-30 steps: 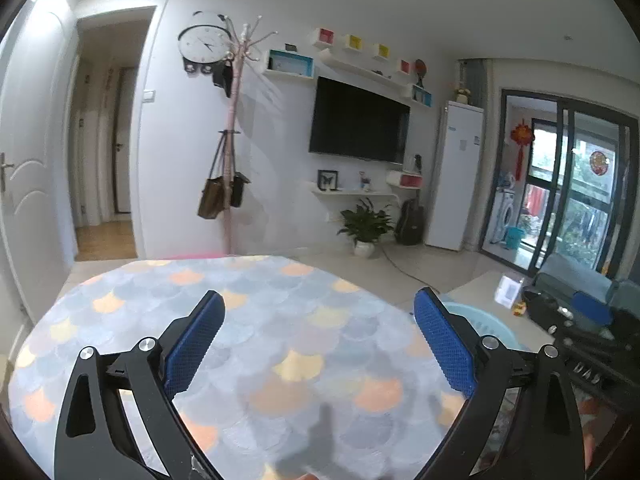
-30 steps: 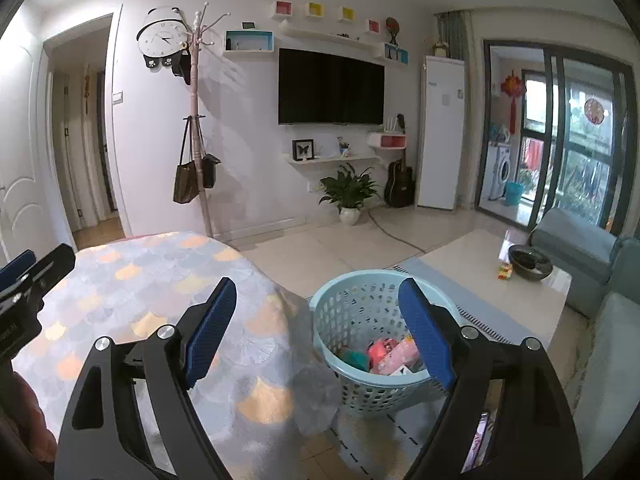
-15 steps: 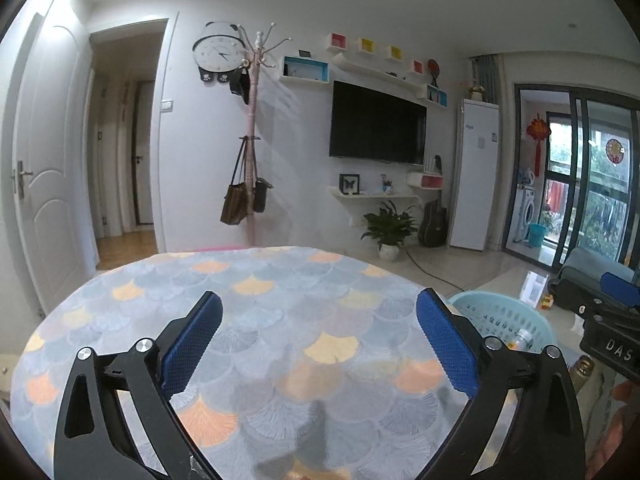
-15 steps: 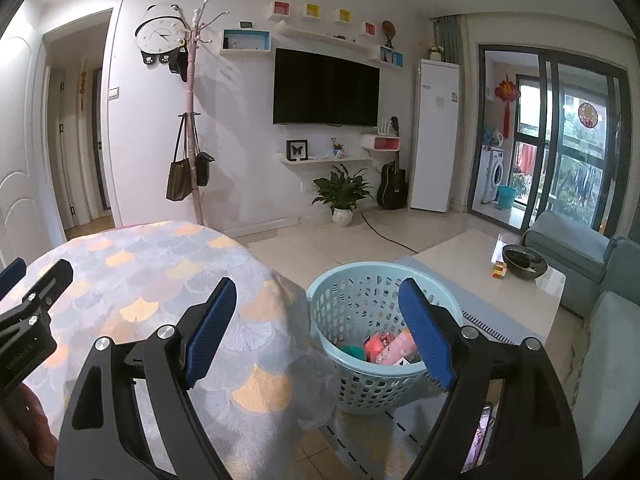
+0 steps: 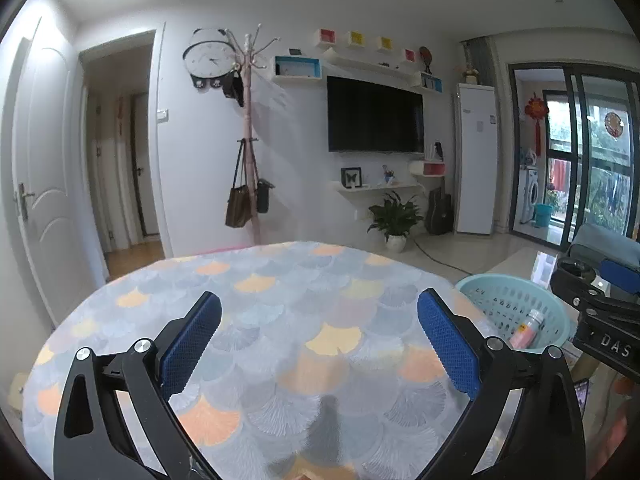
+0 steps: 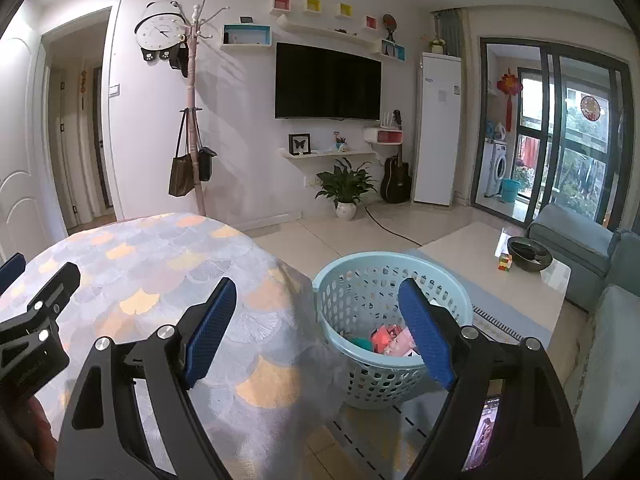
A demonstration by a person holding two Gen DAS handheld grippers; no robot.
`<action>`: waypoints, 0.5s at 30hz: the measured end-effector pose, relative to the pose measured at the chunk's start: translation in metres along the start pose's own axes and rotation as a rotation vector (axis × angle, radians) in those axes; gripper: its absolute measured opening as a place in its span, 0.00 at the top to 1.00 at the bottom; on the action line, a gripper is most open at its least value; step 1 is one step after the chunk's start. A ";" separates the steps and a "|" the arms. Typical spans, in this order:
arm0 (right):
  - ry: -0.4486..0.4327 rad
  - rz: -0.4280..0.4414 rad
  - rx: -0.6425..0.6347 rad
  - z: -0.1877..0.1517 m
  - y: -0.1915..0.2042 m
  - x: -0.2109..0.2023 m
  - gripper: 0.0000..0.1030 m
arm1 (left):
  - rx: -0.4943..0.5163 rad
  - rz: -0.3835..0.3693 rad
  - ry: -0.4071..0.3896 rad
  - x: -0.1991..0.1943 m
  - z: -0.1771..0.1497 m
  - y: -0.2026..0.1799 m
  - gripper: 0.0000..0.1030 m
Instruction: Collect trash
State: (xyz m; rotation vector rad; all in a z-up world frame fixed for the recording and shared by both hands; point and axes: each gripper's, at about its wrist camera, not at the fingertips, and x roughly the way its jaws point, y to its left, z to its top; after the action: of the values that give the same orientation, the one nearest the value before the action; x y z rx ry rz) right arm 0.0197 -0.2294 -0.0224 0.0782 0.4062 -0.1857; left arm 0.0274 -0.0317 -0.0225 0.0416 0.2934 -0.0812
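A: What is in front of me, biggest first?

B: A living room. Nearest and largest is one round table under a scale-patterned cloth in grey, blue and orange. I see nothing lying on the part of the cloth in view. On the floor just right of the table stands one pale blue basket with holes in its wall. Farther right is one low coffee table, and on the far wall one television.

A: Where is the trash?

B: In the basket. From the right camera I count about three pieces: something pink, something pale pink and something teal. They overlap, so the count is uncertain. The left camera shows one pink tube leaning against the inside wall.

A: And my tools?

B: Two. The left gripper hangs over the table, its blue pads spread wide and nothing between them. The right gripper hangs over the table's right edge and the basket, also spread wide and carrying nothing.

A: What could go wrong?

B: I judge the basket sits close to the hanging cloth, so a low swing of the right gripper could knock it and spill the pieces. A pad could also snag the cloth.
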 end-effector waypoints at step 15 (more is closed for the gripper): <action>0.019 -0.003 0.018 -0.005 -0.005 0.005 0.23 | -0.037 0.011 0.053 0.010 0.000 0.004 0.07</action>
State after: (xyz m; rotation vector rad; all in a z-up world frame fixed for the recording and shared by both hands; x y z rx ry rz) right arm 0.0216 -0.2345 -0.0294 0.0968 0.4233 -0.1921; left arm 0.0378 -0.0283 -0.0250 0.0091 0.3472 -0.0642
